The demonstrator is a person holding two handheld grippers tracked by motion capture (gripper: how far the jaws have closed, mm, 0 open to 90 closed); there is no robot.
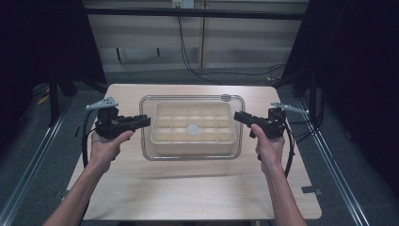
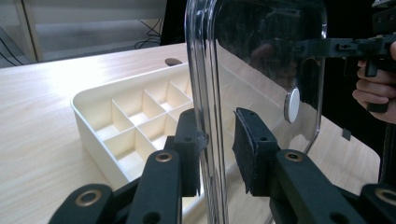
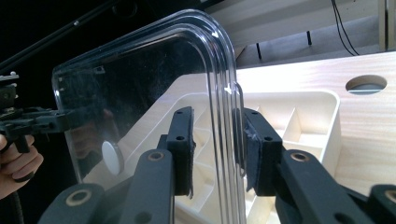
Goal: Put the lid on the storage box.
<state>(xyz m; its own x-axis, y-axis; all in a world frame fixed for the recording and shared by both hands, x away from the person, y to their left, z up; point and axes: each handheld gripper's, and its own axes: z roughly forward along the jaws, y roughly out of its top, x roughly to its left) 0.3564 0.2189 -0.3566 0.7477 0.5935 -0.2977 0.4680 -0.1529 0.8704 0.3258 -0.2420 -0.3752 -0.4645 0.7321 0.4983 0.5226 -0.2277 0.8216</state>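
Two claws grip one clear rectangular plastic lid (image 1: 193, 157) by its short edges: the left claw (image 1: 147, 121) is clamped on the left rim, the right claw (image 1: 236, 116) on the right. The lid, with a white round knob (image 1: 193, 128) at its centre, hangs level just above a cream plastic compartment tray (image 1: 193, 143) on the light wooden desk (image 1: 188, 188).

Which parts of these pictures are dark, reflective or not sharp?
High view: black at both sides, table evenly lit. Left gripper view: the clear lid mirrors dark surroundings; the near jaws are slightly soft. Right gripper view: bright glints run along the lid's rim; the compartment tray behind looks pale.
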